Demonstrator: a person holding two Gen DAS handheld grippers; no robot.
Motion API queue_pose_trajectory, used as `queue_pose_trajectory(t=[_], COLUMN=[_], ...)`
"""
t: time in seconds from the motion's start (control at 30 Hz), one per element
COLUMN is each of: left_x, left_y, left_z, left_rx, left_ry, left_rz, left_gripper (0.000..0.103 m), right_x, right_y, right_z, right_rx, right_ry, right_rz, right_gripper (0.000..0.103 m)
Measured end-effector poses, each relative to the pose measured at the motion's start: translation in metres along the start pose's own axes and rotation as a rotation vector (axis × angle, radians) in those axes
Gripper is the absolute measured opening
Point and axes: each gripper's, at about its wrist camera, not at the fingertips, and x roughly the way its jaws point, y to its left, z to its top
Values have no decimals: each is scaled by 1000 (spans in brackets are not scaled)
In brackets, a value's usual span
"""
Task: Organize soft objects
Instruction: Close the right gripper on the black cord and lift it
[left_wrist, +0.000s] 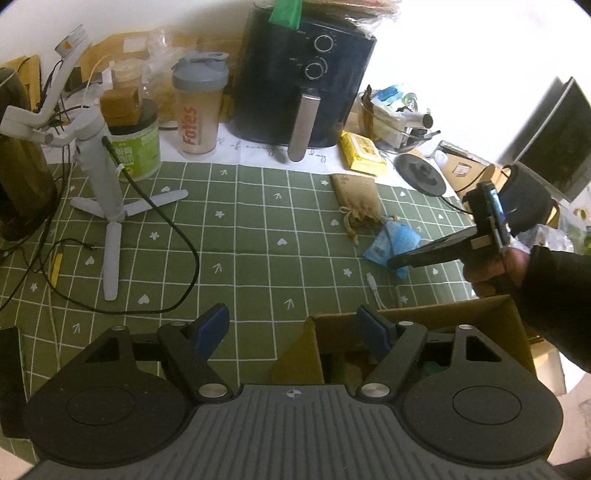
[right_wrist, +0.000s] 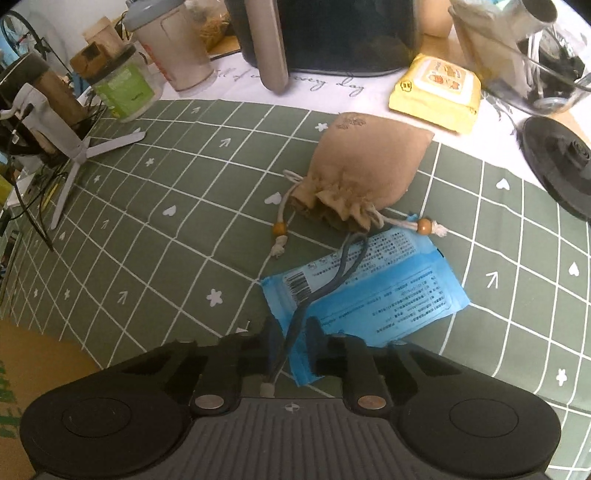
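Note:
A tan drawstring pouch (right_wrist: 354, 173) lies on the green checked cloth, also in the left wrist view (left_wrist: 356, 197). Just in front of it lies a blue tissue pack (right_wrist: 376, 280) with a dark cord (right_wrist: 332, 284) across it; the pack also shows in the left wrist view (left_wrist: 391, 243). My right gripper (right_wrist: 290, 341) is nearly closed around the cord and the pack's near corner; it shows in the left wrist view (left_wrist: 397, 262) over the pack. My left gripper (left_wrist: 291, 328) is open and empty, above the cloth beside an open cardboard box (left_wrist: 491, 314).
A dark air fryer (left_wrist: 303, 77), shaker bottle (left_wrist: 197, 107), green-labelled jar (left_wrist: 138, 147) and yellow wipes pack (left_wrist: 364, 153) stand at the back. A white tripod (left_wrist: 103, 184) with cables stands left. A black round lid (right_wrist: 557, 162) lies at right.

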Motion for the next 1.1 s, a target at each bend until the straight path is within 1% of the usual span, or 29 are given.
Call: queue_pose_trajectory(t=[0.13,0.4,0.5,0.63,0.7,0.83,1.0,1.1], left_x=[1,9,17,31,38,56,83,101], left_y=[-3,-13,-17,-24,-29,-48,-66,-75], left_z=[6,31,44,61,67,78,87,92], left_rx=[22,99,121,133,151,225,273,283], left_ry=[5,28,65,124,147,201,279,326], left_rz=[-19,-44,-58,-100,-107,-117,-133,-136], left_gripper=[75,75,75,75,75,75,75,74], right_x=[-8,-43,-61,-84,-96,-121,-146,-159], right_y=[-2,-2,2,7,9,11,13,13], right_z=[-2,-9,-12,-20,-25,-38,-57,-70], right_rx=[11,40,49,55,64,93,120,139], right_ry=[-34,-118,-158,-207,-232,-283,-328,-350], right_rz=[0,-11,-15,-20,-21,-28,-54,-73], right_gripper=[5,4,4,4,4,4,4,4])
